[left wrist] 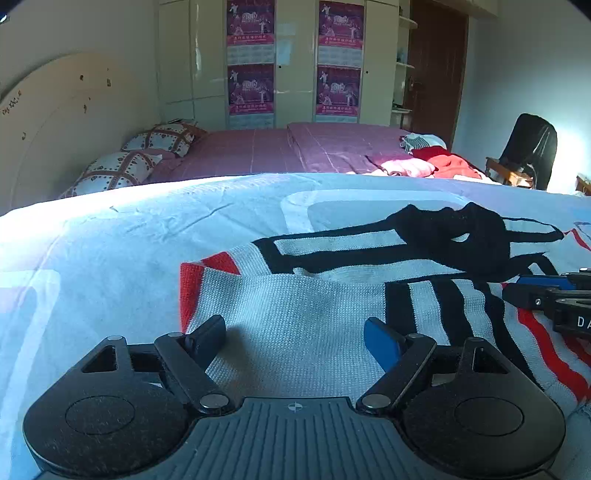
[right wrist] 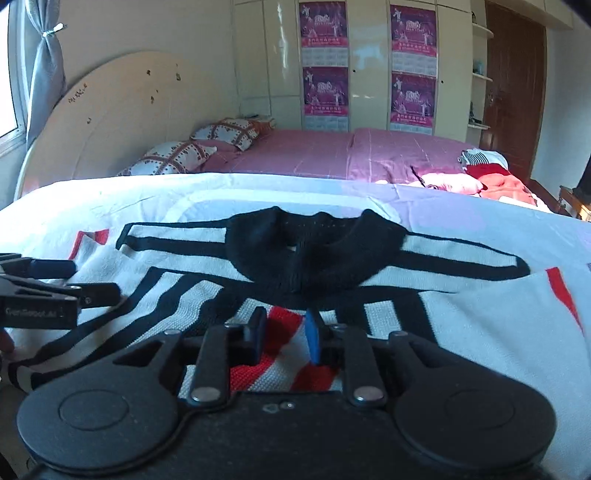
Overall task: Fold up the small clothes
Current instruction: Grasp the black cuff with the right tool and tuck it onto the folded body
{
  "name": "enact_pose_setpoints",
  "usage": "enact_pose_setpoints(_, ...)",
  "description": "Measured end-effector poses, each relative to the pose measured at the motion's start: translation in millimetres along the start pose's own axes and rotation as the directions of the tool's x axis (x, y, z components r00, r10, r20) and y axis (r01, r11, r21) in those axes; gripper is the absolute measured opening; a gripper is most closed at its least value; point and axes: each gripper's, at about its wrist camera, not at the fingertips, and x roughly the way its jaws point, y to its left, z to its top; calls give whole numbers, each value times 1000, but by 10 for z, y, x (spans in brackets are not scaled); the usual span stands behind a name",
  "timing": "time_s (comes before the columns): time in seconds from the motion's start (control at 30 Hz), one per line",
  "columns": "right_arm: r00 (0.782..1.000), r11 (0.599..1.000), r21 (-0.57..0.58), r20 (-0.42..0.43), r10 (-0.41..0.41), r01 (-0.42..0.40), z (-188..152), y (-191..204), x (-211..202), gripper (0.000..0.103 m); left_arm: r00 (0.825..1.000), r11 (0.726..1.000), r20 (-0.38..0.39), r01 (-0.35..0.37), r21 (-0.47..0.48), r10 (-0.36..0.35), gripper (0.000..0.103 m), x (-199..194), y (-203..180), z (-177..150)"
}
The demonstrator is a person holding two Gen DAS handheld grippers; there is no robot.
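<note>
White knit sweater (left wrist: 295,314) with black and red stripes lies on a pale sheet (left wrist: 110,240), sleeves folded inward, body apparently not yet folded. The left gripper (left wrist: 295,336) hovers spread above its near edge. The right gripper (right wrist: 284,332), jaws narrowly apart, appears to pinch nothing.

Sunlit bedroom — a bed with a pink cover (right wrist: 332,151)

Cream wardrobe (right wrist: 280,62) carrying purple posters (right wrist: 325,26), brown door (right wrist: 517,92), patterned pillows (right wrist: 225,134), grey curtain (right wrist: 46,74) by a window — black chair (left wrist: 532,147).
</note>
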Motion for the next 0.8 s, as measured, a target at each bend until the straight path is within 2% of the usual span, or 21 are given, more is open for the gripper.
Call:
enact_pose_setpoints(0.03,1000,1000,8,11,-3,3,21,-8,-53,23,1000,1000,23,8,-13,-8,82,-106,-1,-7)
enact_pose_setpoints(0.13,996,997,34,62,60,-62,42,-10,-180,23,996,998,79,51,-46,-47,82,-357,-55,-71)
enact_pose_setpoints(0.23,996,996,-1,6,89,-89,-2,124,-83,21,997,996,43,70,-60,-67,82,-379,-157,-235)
enact_pose_setpoints(0.27,996,997,-9,-28,80,-80,-47,147,-27,21,998,997,18,65,-50,-64,82,-350,-183,-304)
enact_pose_setpoints(0.3,997,997,-24,-11,78,-79,-92,154,-40,22,998,999,36,50,-18,-49,82,-367,-218,-371)
enact_pose_setpoints(0.4,999,998,-36,-12,50,-50,-137,97,-169,22,999,999,33,33,-26,-32,82,-466,-180,-369)
enact_pose_setpoints(0.47,1000,999,-44,-4,10,-10,-223,-54,-292,21,1000,1000,20,11,-11,-11,82,-502,-129,-411)
enact_pose_setpoints(0.57,1000,1000,-19,16,-7,7,-404,-389,-489,18,999,999,24,24,-30,-23,82,-548,-37,-483)
enact_pose_setpoints(0.63,998,998,-10,23,-62,63,-469,-563,-635,18,1000,999,24,18,-28,-17,82,-560,-33,-493)
enact_pose_setpoints(0.7,997,996,47,21,-77,76,-504,-723,-732,19,1000,1000,22,7,-23,-7,81,-561,-54,-490)
enact_pose_setpoints(0.73,996,993,83,20,-82,80,-498,-786,-781,26,1000,1000,18,-4,-22,5,82,-578,-69,-478)
enact_pose_setpoints(0.8,995,986,133,25,-100,96,-511,-866,-876,32,1000,999,24,-16,-38,17,82,-639,-73,-470)
